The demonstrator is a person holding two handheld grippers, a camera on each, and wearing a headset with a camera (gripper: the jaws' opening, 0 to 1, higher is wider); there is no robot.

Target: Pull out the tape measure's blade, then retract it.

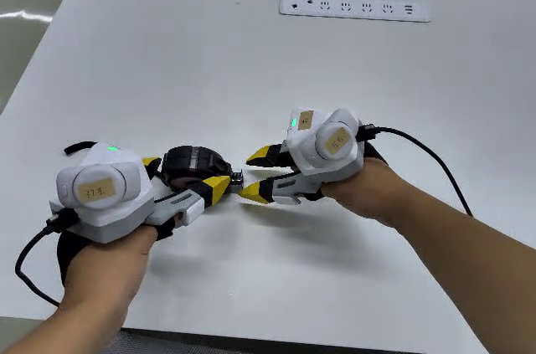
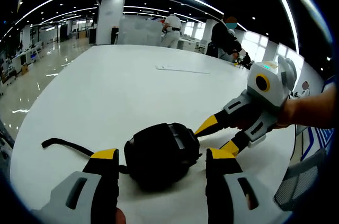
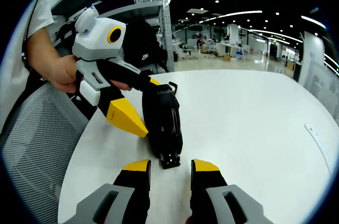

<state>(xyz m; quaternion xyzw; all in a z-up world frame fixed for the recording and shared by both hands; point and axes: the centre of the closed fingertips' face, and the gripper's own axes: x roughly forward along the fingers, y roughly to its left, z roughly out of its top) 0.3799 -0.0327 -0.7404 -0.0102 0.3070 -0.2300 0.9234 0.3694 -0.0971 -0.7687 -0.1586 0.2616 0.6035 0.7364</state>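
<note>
The table point(image 1: 251, 61) was smooth, matt white. The tape measure point(image 1: 194, 167) had a black plastic case with a dull sheen, perhaps rubbery; the blur left that unsure. The left gripper point(image 1: 186, 174) and right gripper point(image 1: 254, 174) had lightly glossy white plastic shells and matt yellow tips. The power strip point(image 1: 354, 8) was white plastic.

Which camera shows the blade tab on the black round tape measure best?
The right gripper view: the metal blade tab faces the lens, at the open right gripper's tips. The head view shows it tiny; the left gripper view gives the black case from behind.
</note>
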